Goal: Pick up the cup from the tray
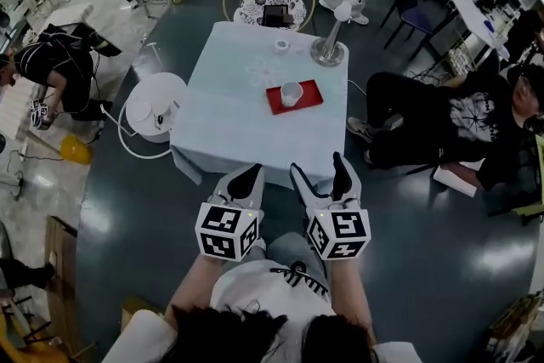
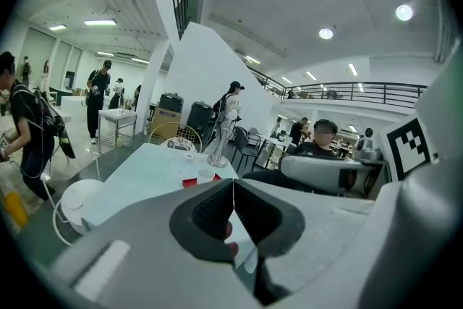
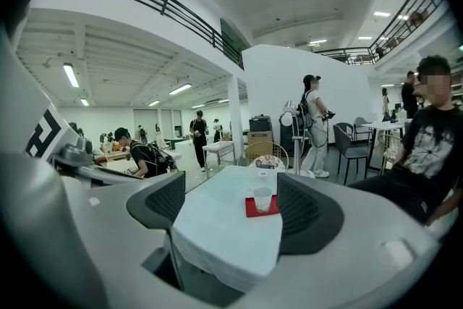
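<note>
Cup (image 1: pixel 291 93) on red tray (image 1: pixel 312 95), inset from table (image 1: pixel 229 127) edges

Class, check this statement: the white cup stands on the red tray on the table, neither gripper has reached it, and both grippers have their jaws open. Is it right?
One slip: the left gripper has its jaws shut and empty, as the left gripper view shows; only the right gripper is open. The white cup does stand on the red tray on the table, unreached.
</note>
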`<state>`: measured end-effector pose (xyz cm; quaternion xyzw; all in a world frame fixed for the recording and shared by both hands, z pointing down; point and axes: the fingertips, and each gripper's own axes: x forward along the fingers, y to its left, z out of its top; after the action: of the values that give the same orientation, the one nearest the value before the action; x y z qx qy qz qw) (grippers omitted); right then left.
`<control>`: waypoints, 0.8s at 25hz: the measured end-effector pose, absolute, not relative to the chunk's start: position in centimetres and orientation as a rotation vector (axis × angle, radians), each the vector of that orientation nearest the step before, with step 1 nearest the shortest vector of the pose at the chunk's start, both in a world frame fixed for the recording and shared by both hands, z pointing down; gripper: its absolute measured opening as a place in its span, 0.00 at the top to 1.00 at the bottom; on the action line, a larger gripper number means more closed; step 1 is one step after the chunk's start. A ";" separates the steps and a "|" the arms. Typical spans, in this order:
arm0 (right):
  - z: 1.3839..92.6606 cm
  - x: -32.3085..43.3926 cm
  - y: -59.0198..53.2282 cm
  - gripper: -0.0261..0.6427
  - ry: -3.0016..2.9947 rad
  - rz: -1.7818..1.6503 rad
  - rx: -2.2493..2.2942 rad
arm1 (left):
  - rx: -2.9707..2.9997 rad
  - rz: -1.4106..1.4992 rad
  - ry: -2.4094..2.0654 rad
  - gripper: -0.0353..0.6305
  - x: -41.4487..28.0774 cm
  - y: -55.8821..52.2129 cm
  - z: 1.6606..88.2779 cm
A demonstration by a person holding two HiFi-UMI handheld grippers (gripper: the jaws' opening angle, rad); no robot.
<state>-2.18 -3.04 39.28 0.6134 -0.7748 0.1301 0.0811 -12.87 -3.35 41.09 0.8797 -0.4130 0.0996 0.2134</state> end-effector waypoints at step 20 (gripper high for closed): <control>42.1 -0.1 -14.6 0.31 -2.338 0.346 1.700 | 2.355 0.313 -1.208 0.95 -10.4 -13.2 44.3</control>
<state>-0.09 -14.57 42.05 0.5799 -0.7978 0.1182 0.1149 -10.45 -13.19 44.30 0.8586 -0.4406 0.1140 0.2360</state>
